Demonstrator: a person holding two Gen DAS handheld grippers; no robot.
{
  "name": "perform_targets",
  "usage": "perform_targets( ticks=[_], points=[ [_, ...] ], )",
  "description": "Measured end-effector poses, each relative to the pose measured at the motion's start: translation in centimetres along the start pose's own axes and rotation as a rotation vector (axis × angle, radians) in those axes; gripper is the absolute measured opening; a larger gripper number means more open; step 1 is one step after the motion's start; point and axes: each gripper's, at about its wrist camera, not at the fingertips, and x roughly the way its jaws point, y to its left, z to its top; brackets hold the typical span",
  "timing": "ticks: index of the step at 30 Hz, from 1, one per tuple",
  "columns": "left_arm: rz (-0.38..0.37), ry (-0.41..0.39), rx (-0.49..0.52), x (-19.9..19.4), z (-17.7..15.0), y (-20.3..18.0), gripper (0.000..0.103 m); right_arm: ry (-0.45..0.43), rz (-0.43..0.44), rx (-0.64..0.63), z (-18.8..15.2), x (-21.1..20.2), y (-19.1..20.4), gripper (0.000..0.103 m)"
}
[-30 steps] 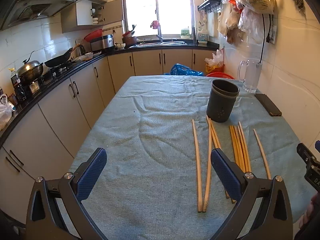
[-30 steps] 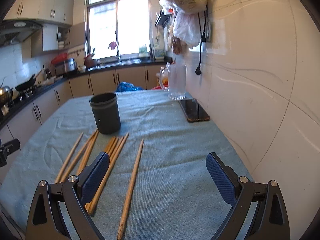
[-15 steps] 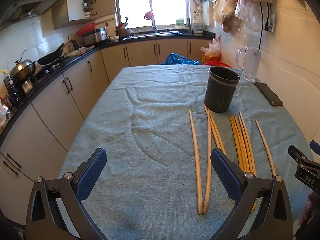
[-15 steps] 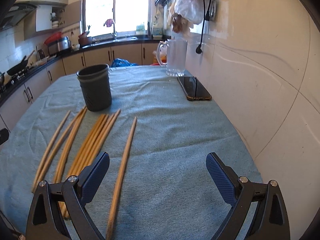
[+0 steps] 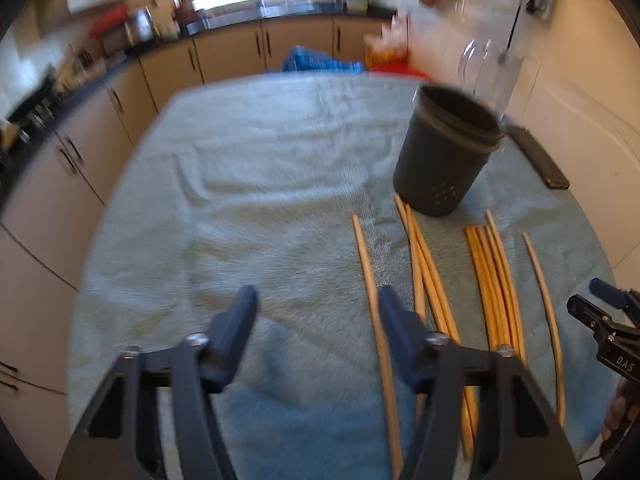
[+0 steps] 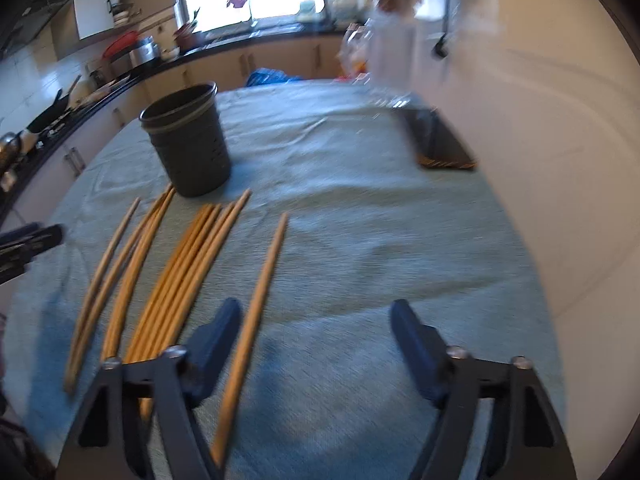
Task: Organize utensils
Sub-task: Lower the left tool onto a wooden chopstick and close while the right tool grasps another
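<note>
Several wooden chopsticks (image 5: 494,276) lie side by side on the blue-green cloth (image 5: 260,184), in front of a dark grey perforated holder (image 5: 446,160). My left gripper (image 5: 316,312) is open and empty, low over the cloth, with the leftmost chopstick (image 5: 370,276) beside its right finger. In the right wrist view the same chopsticks (image 6: 180,272) and holder (image 6: 188,144) show at left. My right gripper (image 6: 316,320) is open and empty; a single chopstick (image 6: 256,308) runs just inside its left finger.
A black phone (image 6: 438,144) lies on the cloth near the tiled wall at right. A clear glass mug (image 5: 494,72) stands behind the holder. Kitchen cabinets and a counter run along the left and far sides. The right gripper's tip (image 5: 600,324) shows at the left view's right edge.
Both grippers have dropped lower and moved forward toward the chopsticks. The left gripper's jaws have narrowed but stay open. The chopsticks and holder have not moved.
</note>
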Motion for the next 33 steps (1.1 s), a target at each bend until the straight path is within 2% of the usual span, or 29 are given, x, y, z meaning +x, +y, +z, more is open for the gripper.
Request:
perform_targets(
  ticks=[1, 3, 8, 11, 15, 20, 21, 22, 23, 24, 26, 28, 33],
  points=[
    [-0.02, 0.033, -0.007, 1.0, 0.5, 0.0, 0.038, 0.014, 0.008, -0.003, 0.3, 0.5, 0.0, 0.064],
    [-0.062, 0.072, -0.017, 2.6, 1.2, -0.3, 0.037, 0.051, 0.023, -0.013, 1.1, 1.7, 0.1, 0.061],
    [-0.106, 0.092, -0.009, 4.9, 2.8, -1.4, 0.037, 0.089, 0.022, -0.042, 2.7, 3.7, 0.9, 0.059],
    [-0.08, 0.106, 0.021, 5.6, 3.1, -2.1, 0.036, 0.109, 0.016, -0.058, 3.3, 4.8, 1.5, 0.052],
    [-0.052, 0.115, 0.057, 6.0, 3.5, -2.7, 0.031, 0.113, -0.012, -0.077, 4.0, 5.5, 2.0, 0.048],
    [-0.026, 0.134, 0.105, 6.1, 3.9, -3.2, 0.03, 0.127, -0.03, -0.098, 4.5, 5.8, 2.7, 0.033],
    [-0.033, 0.136, 0.116, 6.0, 3.9, -3.3, 0.029, 0.13, -0.025, -0.098, 4.7, 5.9, 2.8, 0.027],
    [-0.039, 0.132, 0.117, 6.0, 3.9, -3.3, 0.019, 0.131, -0.021, -0.1, 4.8, 6.0, 2.9, 0.015],
    [-0.04, 0.119, 0.111, 5.8, 3.9, -3.2, 0.009, 0.127, -0.018, -0.101, 5.0, 6.0, 3.1, 0.01],
    [-0.057, 0.116, 0.092, 5.8, 4.0, -3.0, 0.006, 0.123, -0.015, -0.098, 5.1, 6.1, 3.1, 0.009],
    [-0.105, 0.108, 0.038, 5.4, 4.0, -2.2, 0.005, 0.118, 0.03, -0.072, 5.3, 6.1, 2.9, 0.006],
    [-0.109, 0.064, 0.006, 3.8, 3.7, -1.7, 0.005, 0.106, 0.064, -0.035, 5.1, 5.5, 2.6, 0.006],
    [-0.1, -0.087, 0.041, -3.0, 2.5, -2.1, 0.005, -0.007, 0.113, -0.03, 4.8, 1.2, 2.5, 0.006]
  ],
)
